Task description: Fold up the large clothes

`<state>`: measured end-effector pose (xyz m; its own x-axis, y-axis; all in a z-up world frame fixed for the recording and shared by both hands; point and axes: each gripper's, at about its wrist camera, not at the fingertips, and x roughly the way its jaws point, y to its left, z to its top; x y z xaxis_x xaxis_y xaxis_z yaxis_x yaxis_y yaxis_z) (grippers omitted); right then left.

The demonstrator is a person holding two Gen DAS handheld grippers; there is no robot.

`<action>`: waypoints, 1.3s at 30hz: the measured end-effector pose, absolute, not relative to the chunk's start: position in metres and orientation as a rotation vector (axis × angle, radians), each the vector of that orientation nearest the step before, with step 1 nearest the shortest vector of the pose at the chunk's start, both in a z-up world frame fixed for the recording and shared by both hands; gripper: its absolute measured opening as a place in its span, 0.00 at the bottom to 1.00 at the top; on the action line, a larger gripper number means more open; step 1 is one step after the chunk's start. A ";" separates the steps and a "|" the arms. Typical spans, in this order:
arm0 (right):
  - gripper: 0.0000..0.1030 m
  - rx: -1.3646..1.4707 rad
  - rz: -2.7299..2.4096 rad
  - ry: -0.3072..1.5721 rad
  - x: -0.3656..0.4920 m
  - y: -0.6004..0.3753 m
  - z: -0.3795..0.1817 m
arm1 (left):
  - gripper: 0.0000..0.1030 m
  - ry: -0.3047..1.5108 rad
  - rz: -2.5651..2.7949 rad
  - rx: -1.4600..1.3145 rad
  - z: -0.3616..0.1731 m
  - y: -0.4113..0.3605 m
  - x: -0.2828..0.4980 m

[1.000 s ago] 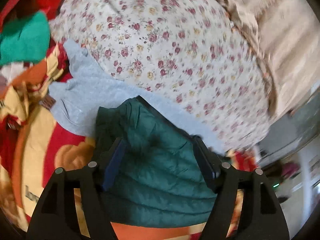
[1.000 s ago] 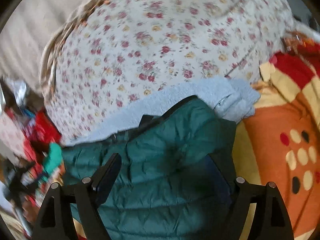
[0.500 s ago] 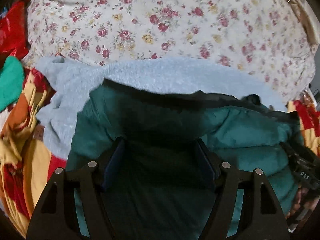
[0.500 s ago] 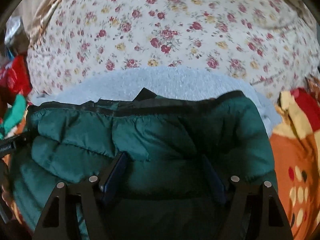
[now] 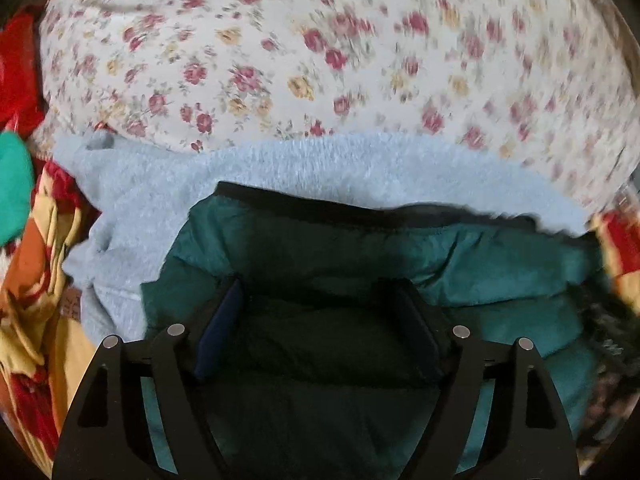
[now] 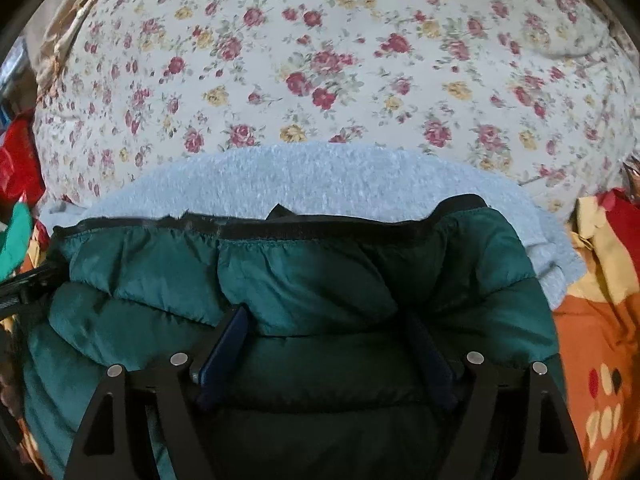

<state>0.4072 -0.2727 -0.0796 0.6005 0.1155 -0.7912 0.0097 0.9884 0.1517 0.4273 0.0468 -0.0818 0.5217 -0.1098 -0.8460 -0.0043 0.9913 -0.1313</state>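
Note:
A dark green puffer jacket (image 5: 500, 264) lies bunched under both grippers, with a black-trimmed edge toward the far side; it also shows in the right wrist view (image 6: 304, 272). It rests on a light blue fleece garment (image 5: 248, 168), also seen in the right wrist view (image 6: 320, 176). My left gripper (image 5: 316, 320) has its jaws wide apart, pressed down onto the jacket's left part. My right gripper (image 6: 324, 344) has its jaws wide apart too, resting on the jacket's right part with padding bulging between the fingers.
A floral sheet (image 5: 320, 52) covers the bed beyond the clothes, also in the right wrist view (image 6: 340, 60). A red, orange and yellow patterned blanket (image 5: 36, 300) lies at the left and at the right (image 6: 600, 340). A bright green cloth (image 5: 12, 184) sits far left.
Both grippers have swung over the jacket and come down onto it. The jacket now lies spread across the blue fleece with its black edge away from me.

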 end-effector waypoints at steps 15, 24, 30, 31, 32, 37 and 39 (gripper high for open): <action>0.76 0.495 0.071 1.031 0.331 -0.395 -0.091 | 0.77 1.081 -0.292 -0.487 -0.085 0.145 0.359; 0.87 0.786 0.295 1.074 0.360 -0.388 -0.154 | 1.00 1.135 -0.450 -0.282 -0.124 0.097 0.367; 0.45 0.815 0.353 0.991 0.365 -0.383 -0.110 | 0.33 1.088 -0.414 -0.408 -0.082 0.105 0.380; 0.44 0.816 0.380 0.959 0.365 -0.384 -0.098 | 0.28 1.074 -0.417 -0.432 -0.073 0.110 0.384; 0.44 0.813 0.391 0.936 0.367 -0.383 -0.090 | 0.27 1.061 -0.419 -0.446 -0.065 0.113 0.389; 0.47 0.768 0.282 1.011 0.384 -0.378 -0.121 | 0.33 1.122 -0.304 -0.361 -0.091 0.103 0.406; 0.60 0.819 0.249 1.022 0.382 -0.386 -0.145 | 0.44 1.117 -0.272 -0.329 -0.107 0.099 0.403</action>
<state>0.3818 -0.3859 -0.1451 0.5237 0.5419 -0.6573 0.1786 0.6846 0.7067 0.4029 0.0994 -0.1070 0.4143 -0.3746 -0.8295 0.0489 0.9192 -0.3906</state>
